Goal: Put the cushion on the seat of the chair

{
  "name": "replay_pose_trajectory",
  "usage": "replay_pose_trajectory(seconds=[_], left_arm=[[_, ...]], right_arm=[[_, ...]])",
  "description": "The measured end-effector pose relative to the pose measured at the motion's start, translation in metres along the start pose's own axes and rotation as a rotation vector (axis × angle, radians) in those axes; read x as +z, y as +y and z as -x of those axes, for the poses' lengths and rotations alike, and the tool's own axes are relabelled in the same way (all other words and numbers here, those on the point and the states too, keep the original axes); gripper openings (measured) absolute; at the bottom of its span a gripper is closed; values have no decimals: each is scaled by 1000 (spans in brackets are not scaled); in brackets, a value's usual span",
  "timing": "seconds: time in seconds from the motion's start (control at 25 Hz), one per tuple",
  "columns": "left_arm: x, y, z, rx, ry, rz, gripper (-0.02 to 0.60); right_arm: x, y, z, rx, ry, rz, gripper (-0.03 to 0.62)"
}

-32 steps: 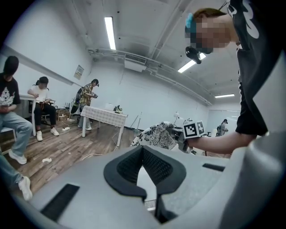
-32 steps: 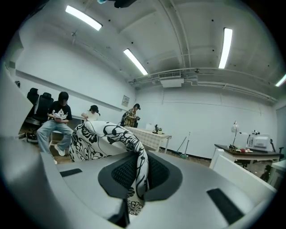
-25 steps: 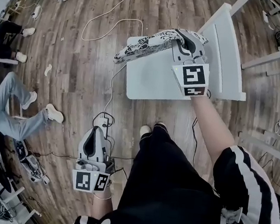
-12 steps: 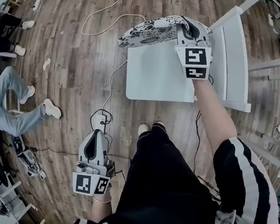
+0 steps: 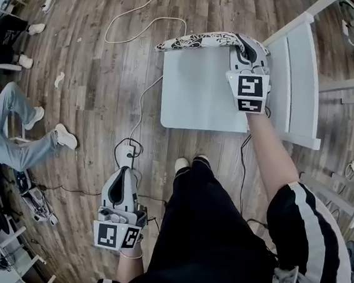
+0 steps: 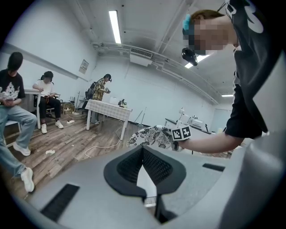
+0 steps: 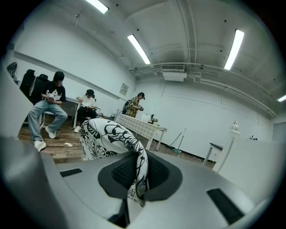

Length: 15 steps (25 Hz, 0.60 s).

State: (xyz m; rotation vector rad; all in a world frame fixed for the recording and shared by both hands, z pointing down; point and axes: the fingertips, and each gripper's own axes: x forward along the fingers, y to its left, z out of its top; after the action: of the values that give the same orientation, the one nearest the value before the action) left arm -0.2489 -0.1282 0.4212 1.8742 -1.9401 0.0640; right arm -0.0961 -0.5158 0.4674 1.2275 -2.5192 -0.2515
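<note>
Over the far edge of the chair seat [image 5: 198, 90] the cushion [image 5: 197, 41] hangs edge-on, reaching from the far right corner past the far left corner. Whether it touches the seat cannot be told. The right gripper [image 5: 246, 51] is clenched on the cushion's right end, and in the right gripper view the patterned fabric [image 7: 107, 136] is pinched between the pads. The rest of the seat is bare white down to its near edge.

The backrest [image 5: 295, 75] closes off the seat's right side, with the gripper just beside it. The left and near sides face wooden floor [image 5: 101, 86]. A white cable [image 5: 139, 21] loops on the floor beyond the far left corner, and a power strip [image 5: 125, 154] lies near the near left corner, by the holder's shoe [image 5: 184, 165].

The left gripper [image 5: 121, 179] is low beside the holder's leg, well apart from the chair, its jaws together on nothing. A seated person [image 5: 19, 143] is at the left edge.
</note>
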Motion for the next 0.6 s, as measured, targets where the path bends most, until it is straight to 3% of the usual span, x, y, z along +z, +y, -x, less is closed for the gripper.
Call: replay_pose_trajectory(seconds=[0.28,0.6], left_arm=[[-5,-1,-3,-23,6,-1,3],[-21,-13,-7,-76,30,-2,3]], right_arm=[[-65,41,53,74,116,-6,31],[-115,80,93,150,202,82,31]])
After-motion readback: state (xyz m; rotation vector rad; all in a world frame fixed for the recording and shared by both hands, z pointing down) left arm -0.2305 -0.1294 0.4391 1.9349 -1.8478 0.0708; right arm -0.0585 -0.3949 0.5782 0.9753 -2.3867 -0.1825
